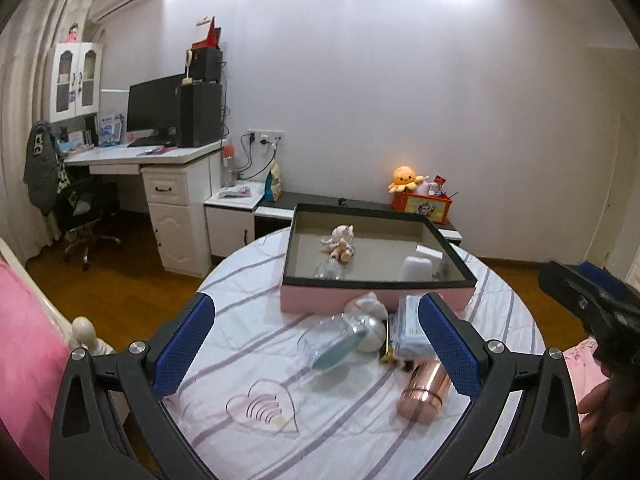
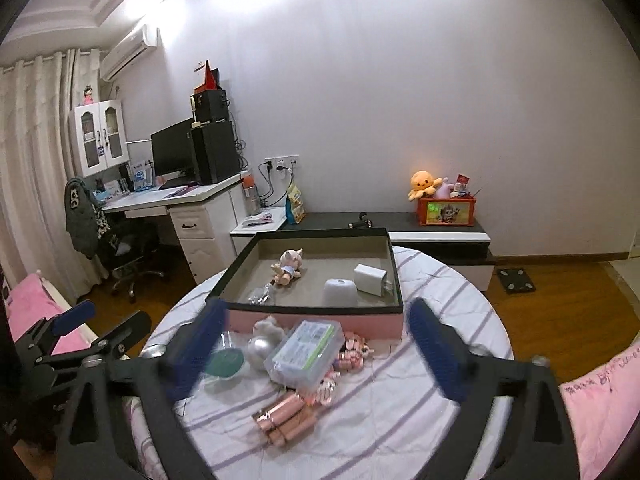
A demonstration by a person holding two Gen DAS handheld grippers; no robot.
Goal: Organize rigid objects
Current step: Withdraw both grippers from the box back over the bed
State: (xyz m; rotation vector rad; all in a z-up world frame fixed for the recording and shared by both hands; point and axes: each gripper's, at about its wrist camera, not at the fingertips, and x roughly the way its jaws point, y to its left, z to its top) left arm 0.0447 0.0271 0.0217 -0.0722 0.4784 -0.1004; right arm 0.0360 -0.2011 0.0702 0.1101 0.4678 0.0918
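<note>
A pink box with a dark rim stands on the round table; inside lie a small doll, a white charger, a white cylinder and a clear item. In front of it is a pile: a clear plastic case, a silver ball, a teal-lidded clear piece, a rose-gold tube and pink figures. My left gripper hangs open above the pile, nothing between its fingers. My right gripper is open too, empty, over the same pile.
The round table wears a striped white cloth with a heart print. Behind it runs a low dark bench with a red toy box. A desk with monitor and chair stands left; pink bedding at both lower edges.
</note>
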